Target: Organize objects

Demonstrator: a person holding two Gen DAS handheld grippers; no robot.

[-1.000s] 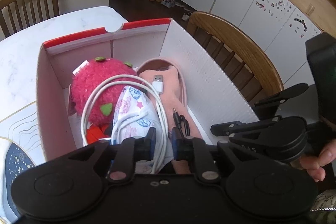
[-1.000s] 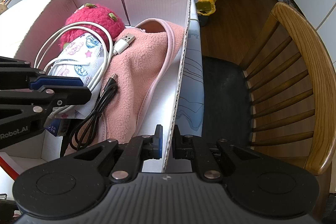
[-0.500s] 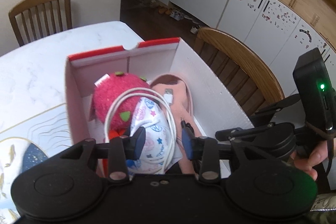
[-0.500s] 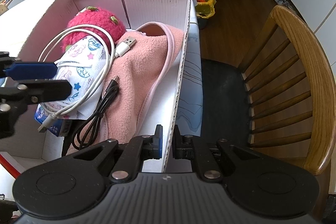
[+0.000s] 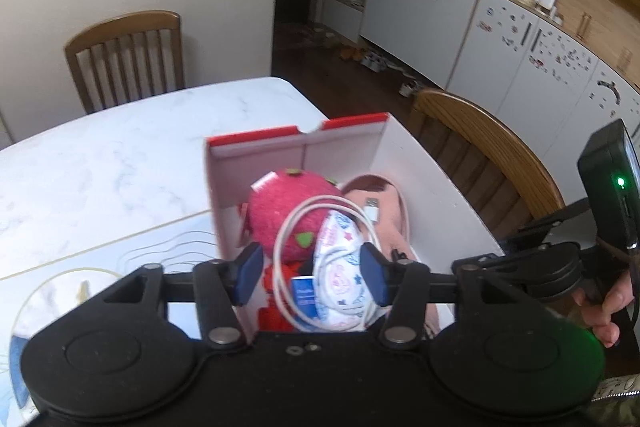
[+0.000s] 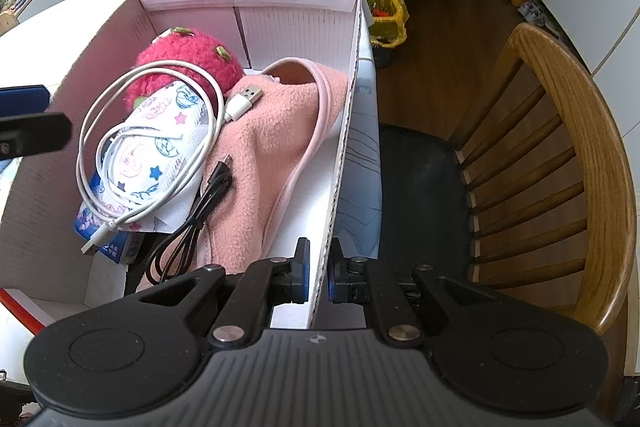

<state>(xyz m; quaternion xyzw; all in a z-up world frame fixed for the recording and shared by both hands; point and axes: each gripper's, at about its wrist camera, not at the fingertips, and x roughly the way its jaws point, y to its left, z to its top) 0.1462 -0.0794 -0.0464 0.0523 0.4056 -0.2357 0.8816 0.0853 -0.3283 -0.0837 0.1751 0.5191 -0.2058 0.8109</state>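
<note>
Up and back went the left gripper (image 5: 311, 275), jaws opening, nothing between them, white USB cable (image 6: 120, 131) left in the cardboard box (image 6: 342, 163); right gripper (image 6: 318, 273) pinched its wall.

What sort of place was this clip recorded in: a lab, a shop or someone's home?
Most likely a home dining area: a marble-look table with wooden chairs, white cabinets dotted with stickers under cluttered shelves, and shoes lying on the dark floor.
</note>
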